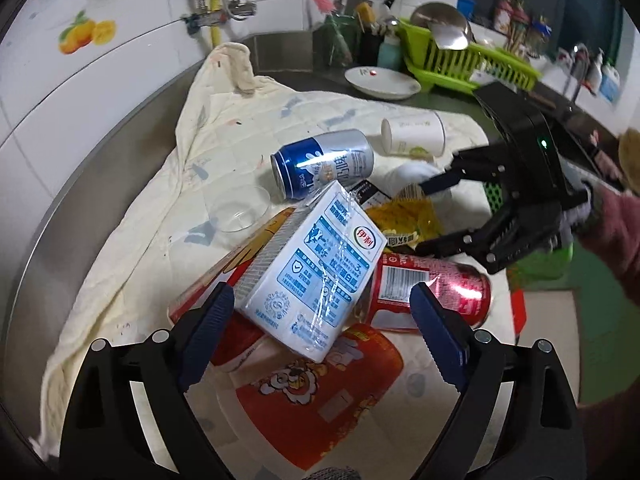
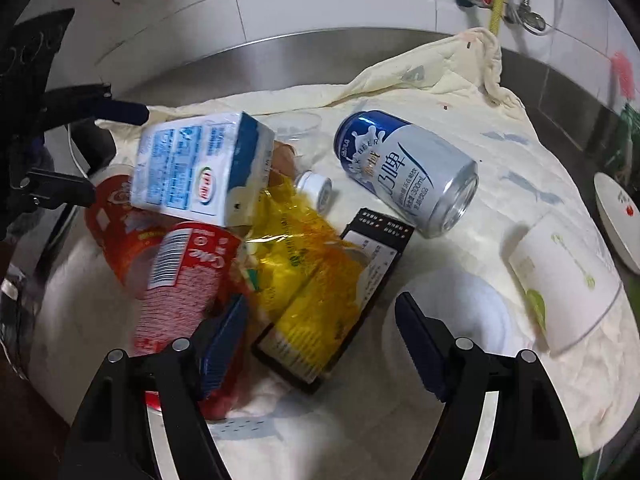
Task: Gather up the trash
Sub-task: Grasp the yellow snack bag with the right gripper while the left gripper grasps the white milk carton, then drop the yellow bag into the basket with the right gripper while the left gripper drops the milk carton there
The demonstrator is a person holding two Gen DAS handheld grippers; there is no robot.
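The left hand-held gripper [image 1: 322, 312] is opened wide around the milk carton [image 1: 316, 268], which leans on the red can [image 1: 436, 292] just ahead. The right hand-held gripper [image 2: 320, 328] is also wide, over the yellow wrapper [image 2: 308, 256]. If the carton is squeezed off-centre, it may be tipped and the pile scattered.

My work surface is a stainless steel counter [image 1: 280, 56] with a raised back edge against white tile. A cream quilted cloth [image 1: 152, 208] is spread over most of it, rumpled and bunched at the far corner. Directly on the cloth: a blue-and-silver can [image 2: 408, 168] on its side, a paper cup [image 2: 564, 280] tipped over at the right, a clear plastic cup [image 1: 240, 208], a black packet [image 2: 352, 296] — partly under a yellow wrapper [image 2: 304, 248]. On bare steel, far right — a white dish [image 1: 382, 82] and a green rack [image 1: 468, 60].
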